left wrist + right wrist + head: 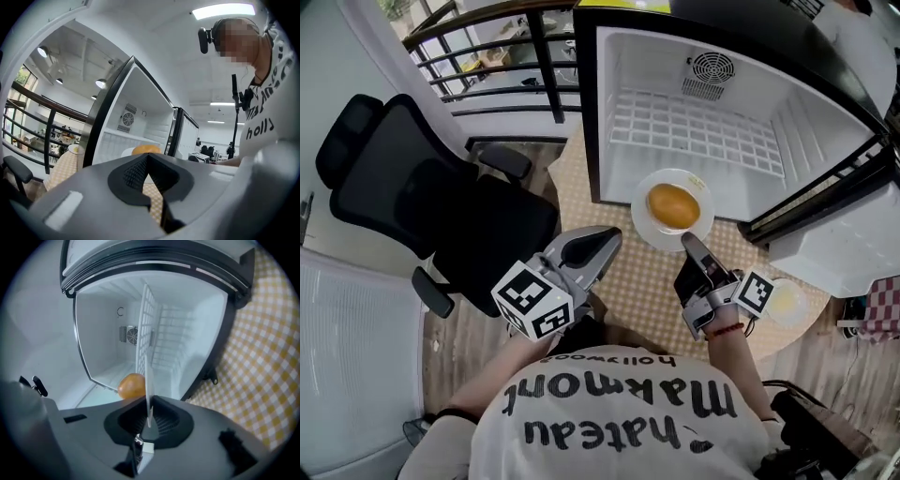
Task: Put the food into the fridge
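A white plate (649, 225) with an orange bun (672, 204) on it hovers at the open fridge's (619, 84) front lip. My right gripper (689, 242) is shut on the plate's near rim. In the right gripper view the plate (148, 376) runs edge-on between the jaws, with the bun (131, 385) to its left. My left gripper (605, 246) hangs low to the left of the plate, shut and empty. Its own view looks over the closed jaws at the bun (146, 150) and the fridge (136, 117).
A wire shelf (694, 131) spans the fridge's interior, and its door (834, 202) stands open to the right. A second small plate (787, 302) lies on the checkered tablecloth (642, 291) by my right hand. A black office chair (422, 197) stands left, with a railing (487, 56) behind.
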The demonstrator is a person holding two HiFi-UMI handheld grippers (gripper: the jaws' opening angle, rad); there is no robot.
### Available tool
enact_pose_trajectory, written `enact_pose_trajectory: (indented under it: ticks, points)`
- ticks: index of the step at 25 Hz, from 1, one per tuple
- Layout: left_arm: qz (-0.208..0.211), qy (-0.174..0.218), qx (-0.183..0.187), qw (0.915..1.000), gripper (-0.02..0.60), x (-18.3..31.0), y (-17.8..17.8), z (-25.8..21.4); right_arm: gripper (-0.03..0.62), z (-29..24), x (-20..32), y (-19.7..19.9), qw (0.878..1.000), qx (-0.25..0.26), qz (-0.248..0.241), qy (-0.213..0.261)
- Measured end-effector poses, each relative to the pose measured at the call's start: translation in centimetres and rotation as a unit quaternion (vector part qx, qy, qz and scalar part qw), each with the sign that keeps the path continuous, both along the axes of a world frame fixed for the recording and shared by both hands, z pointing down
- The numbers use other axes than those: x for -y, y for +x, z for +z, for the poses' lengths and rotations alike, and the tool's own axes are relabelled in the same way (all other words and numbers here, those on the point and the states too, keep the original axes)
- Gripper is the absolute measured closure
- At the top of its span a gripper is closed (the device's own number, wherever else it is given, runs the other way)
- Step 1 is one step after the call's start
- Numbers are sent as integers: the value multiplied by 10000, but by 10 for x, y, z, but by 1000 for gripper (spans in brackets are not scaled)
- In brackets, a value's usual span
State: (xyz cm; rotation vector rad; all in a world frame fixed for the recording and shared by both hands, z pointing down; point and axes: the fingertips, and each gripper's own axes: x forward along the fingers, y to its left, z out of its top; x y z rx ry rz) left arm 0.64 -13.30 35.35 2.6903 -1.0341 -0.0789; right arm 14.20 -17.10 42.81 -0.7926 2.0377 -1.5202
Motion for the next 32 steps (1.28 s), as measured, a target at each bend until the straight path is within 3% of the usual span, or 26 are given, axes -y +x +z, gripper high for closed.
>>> enact_pose_trajectory:
  ticks: [9,18,24,29,32]
  points:
    - [882,-352,104,9954,577,32,-18,28,568,23,23,-18,9956,-296,823,-342]
    - [1581,-213,2,9872,576,55,-37,38,569,40,36,-27,9835,-532,1600,-659]
    - [1712,-190,-53,9850,577,66,-43,44,568,54,52,-26,9745,-748,1917,-894]
    - [1666,-214,-73,9858,576,70,-43,45,569,56,72,-35,9751,-991,1749,-937]
    - [1587,-270,-75,9869,577,74,-38,46,569,54,91,-38,9785,-884,1615,-926]
